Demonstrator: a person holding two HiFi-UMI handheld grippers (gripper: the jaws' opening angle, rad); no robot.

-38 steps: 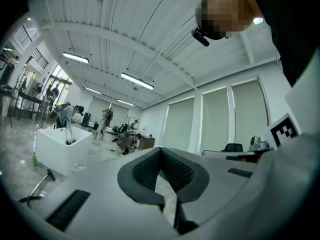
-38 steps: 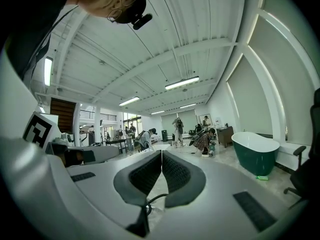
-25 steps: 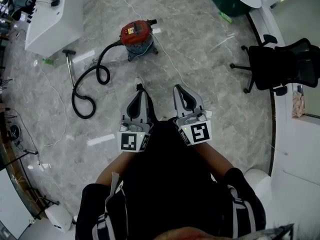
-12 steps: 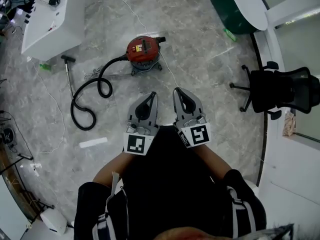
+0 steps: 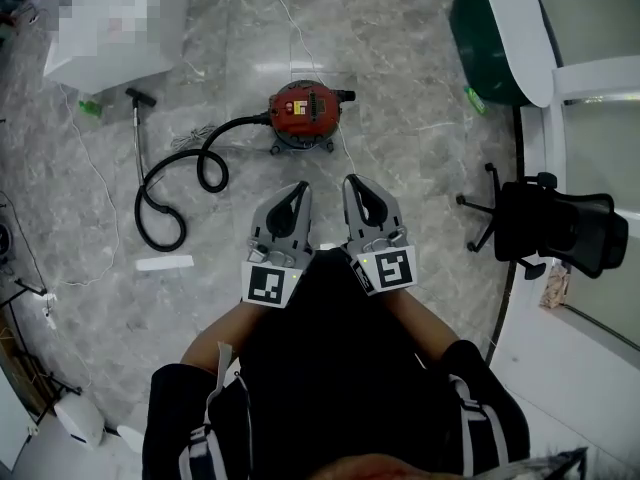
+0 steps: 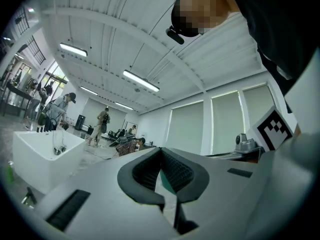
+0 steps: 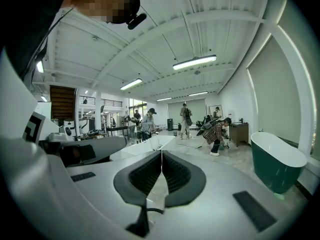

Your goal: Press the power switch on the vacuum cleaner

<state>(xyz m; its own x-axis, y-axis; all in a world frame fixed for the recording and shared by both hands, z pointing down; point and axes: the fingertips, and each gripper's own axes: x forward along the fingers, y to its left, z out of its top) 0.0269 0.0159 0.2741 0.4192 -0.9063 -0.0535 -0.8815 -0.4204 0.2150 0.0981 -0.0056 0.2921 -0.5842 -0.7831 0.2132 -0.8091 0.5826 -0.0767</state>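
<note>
Vacuum cleaner (image 5: 303,111) round, red-topped; black hose (image 5: 236,122) looped on veined marble floor (image 5: 400,88).

Head camera: sits on your head and faces steeply down past your black-clothed torso (image 5: 330,368) onto the grey marble floor (image 5: 420,118). The red canister vacuum cleaner (image 5: 303,111) is far off, upper centre of frame.

Left gripper camera: rides close behind your left gripper (image 6: 161,149) and looks along its jaws, tilted slightly upward.

Right gripper camera: same mounting on your right gripper (image 7: 161,151).

Overlap:
- The white block counter (image 5: 172,28) is at head view upper left and left gripper view lower left (image 6: 45,159).
- The dark green white-rimmed bathtub (image 5: 490,48) is at head view upper right and right gripper view lower right (image 7: 277,176).
</note>
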